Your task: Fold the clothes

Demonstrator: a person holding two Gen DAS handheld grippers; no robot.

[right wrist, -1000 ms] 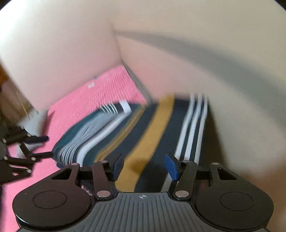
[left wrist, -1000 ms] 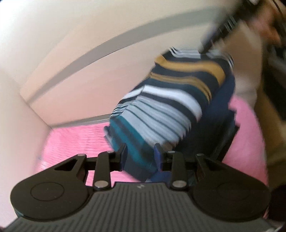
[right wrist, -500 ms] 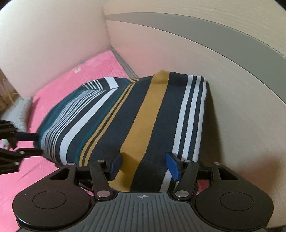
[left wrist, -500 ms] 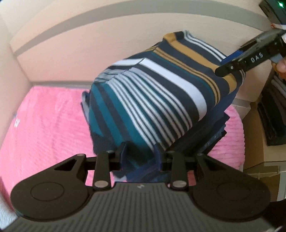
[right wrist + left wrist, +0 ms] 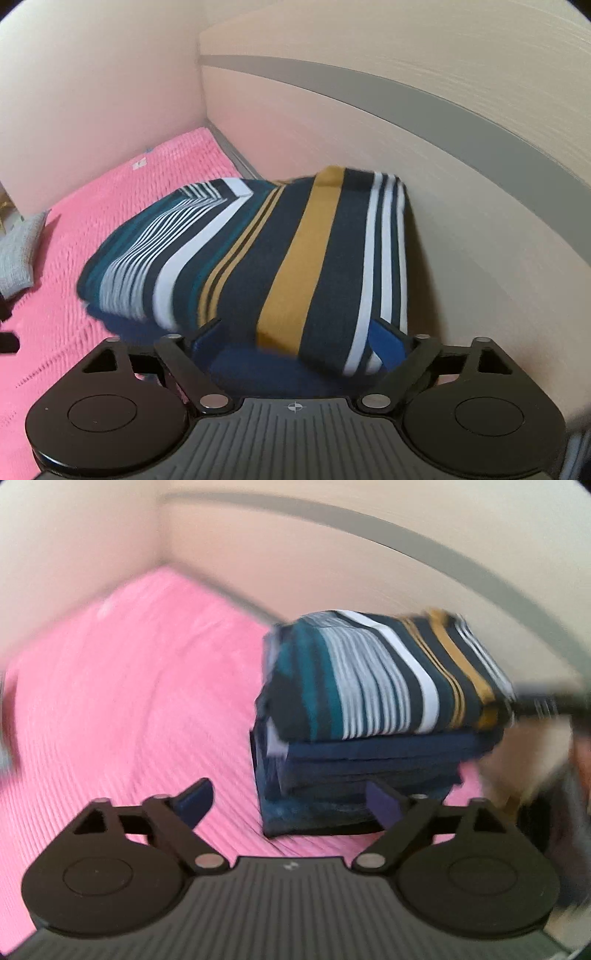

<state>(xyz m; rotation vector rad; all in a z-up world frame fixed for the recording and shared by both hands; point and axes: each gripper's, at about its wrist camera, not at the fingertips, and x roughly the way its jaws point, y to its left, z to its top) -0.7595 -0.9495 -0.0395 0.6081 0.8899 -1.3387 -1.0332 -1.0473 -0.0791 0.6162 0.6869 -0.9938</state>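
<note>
A folded striped garment (image 5: 384,679), navy with teal, white and mustard bands, lies on top of a stack of folded dark blue clothes (image 5: 362,771) on the pink bed cover. It also shows in the right wrist view (image 5: 280,254). My left gripper (image 5: 291,801) is open and empty, drawn back in front of the stack. My right gripper (image 5: 295,336) is open, its fingers (image 5: 384,343) standing either side of the near edge of the striped garment without pinching it. The right gripper's tip also shows in the left wrist view (image 5: 546,701) at the stack's right side.
The pink bed cover (image 5: 129,709) stretches to the left of the stack. A beige headboard with a grey band (image 5: 424,107) stands right behind the stack, and a beige wall (image 5: 92,92) closes the left side. A grey cloth (image 5: 18,254) lies at the far left.
Both grippers have opened and let go of the striped garment, which now lies flat on the stack. The left gripper has pulled back from it.
</note>
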